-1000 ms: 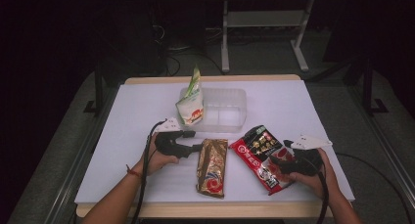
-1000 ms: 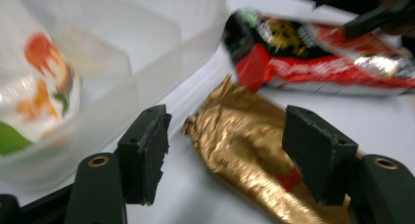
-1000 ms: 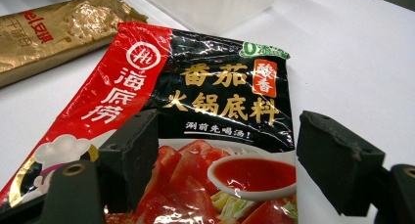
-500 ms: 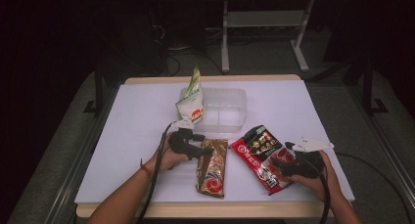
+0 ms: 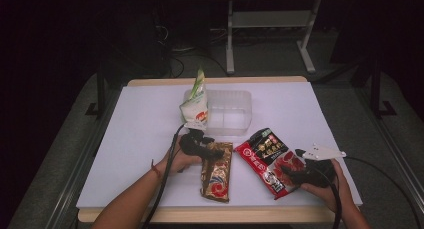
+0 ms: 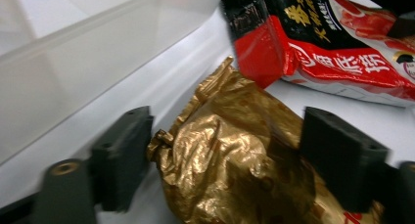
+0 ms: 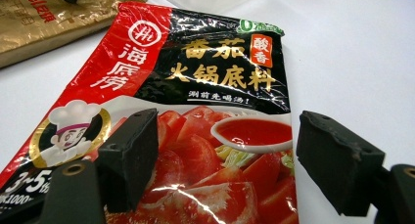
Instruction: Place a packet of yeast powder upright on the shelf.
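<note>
Your high view looks forward and down over the whole white table [image 5: 140,139]. Each gripper view sits low, very close to the packets. The gold packet [image 6: 235,155], near 6 o'clock overhead, appears at 11 o'clock in your right gripper view.

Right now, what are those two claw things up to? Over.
Left gripper open, jaws astride gold packet. Right gripper open over red soup-base packet. Clear tub beyond, nothing blocking.

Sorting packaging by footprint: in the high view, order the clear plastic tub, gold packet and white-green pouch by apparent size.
1. clear plastic tub
2. gold packet
3. white-green pouch, though it stands upright, so its footprint is unsure.
</note>
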The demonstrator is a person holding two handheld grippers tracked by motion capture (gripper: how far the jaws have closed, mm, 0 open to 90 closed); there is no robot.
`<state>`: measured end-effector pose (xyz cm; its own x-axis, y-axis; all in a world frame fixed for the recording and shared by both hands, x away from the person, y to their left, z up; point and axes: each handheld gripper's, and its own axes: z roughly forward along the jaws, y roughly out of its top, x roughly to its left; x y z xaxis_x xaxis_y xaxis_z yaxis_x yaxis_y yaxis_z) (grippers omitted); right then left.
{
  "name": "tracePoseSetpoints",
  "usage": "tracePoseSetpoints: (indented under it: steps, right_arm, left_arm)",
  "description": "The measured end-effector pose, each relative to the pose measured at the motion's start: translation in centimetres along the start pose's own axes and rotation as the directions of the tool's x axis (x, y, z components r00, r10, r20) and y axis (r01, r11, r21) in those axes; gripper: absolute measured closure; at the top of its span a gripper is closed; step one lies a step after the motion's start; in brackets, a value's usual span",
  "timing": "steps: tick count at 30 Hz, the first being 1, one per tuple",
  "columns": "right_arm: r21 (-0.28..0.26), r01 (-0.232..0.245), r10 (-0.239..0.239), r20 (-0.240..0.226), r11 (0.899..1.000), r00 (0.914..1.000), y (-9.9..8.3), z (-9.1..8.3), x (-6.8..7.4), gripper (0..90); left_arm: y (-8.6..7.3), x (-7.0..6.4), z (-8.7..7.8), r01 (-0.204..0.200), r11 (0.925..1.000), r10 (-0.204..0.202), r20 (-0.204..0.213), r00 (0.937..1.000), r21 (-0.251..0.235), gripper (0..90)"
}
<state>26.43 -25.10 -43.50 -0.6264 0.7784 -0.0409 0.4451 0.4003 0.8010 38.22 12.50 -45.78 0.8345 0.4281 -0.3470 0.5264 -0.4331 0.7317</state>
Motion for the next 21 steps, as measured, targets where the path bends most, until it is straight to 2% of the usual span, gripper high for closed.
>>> tracePoseSetpoints:
  steps: [1,3,4,6,9,12,16,19,21]
  right_arm:
    - [0.000,0.000,0.000,0.001,1.000,1.0000,0.0,0.0,0.0,23.0]
    - [0.000,0.000,0.000,0.000,1.000,1.0000,0.0,-0.1,0.1,23.1]
    - [0.001,0.000,0.000,0.000,1.000,1.0000,0.0,-0.1,0.1,23.1]
    - [0.001,0.000,0.000,-0.001,1.000,1.0000,0.0,-0.1,0.1,23.1]
    - [0.001,0.001,-0.001,-0.002,1.000,1.0000,0.0,0.0,0.1,23.1]
    - [0.001,0.001,-0.001,-0.004,1.000,1.0000,0.0,0.0,0.1,23.1]
    - [0.001,0.003,-0.003,-0.004,1.000,1.0000,0.0,0.0,0.1,23.1]
    - [-0.001,0.007,-0.007,-0.004,1.000,1.0000,0.1,0.1,0.1,23.1]
    - [-0.002,0.007,-0.007,-0.005,1.000,1.0000,0.2,0.1,0.0,23.0]
  left_arm:
    - [0.0,-0.1,0.0,0.002,1.0000,-0.002,0.010,1.0000,0.006,32.1]
    - [0.0,-0.1,0.0,0.000,0.9999,0.000,0.020,0.9998,0.013,33.6]
    - [0.1,0.0,0.0,0.008,0.9999,-0.008,0.033,0.9994,0.013,40.0]
    - [0.0,0.2,-0.2,0.030,0.9996,-0.029,0.040,0.9988,-0.003,46.8]
    - [0.0,0.4,-0.6,0.038,0.9989,-0.037,0.032,0.9988,-0.026,63.9]
    - [0.0,0.4,-0.7,0.030,0.9991,-0.029,0.030,0.9991,-0.030,69.1]
    - [0.2,-0.2,-1.1,-0.004,0.9994,0.004,0.003,1.0000,-0.035,79.5]
    - [0.4,-0.7,-1.5,-0.027,0.9981,0.026,-0.023,0.9994,-0.055,83.4]
    - [0.5,-0.9,-2.0,-0.025,0.9964,0.023,-0.023,0.9995,-0.081,84.3]
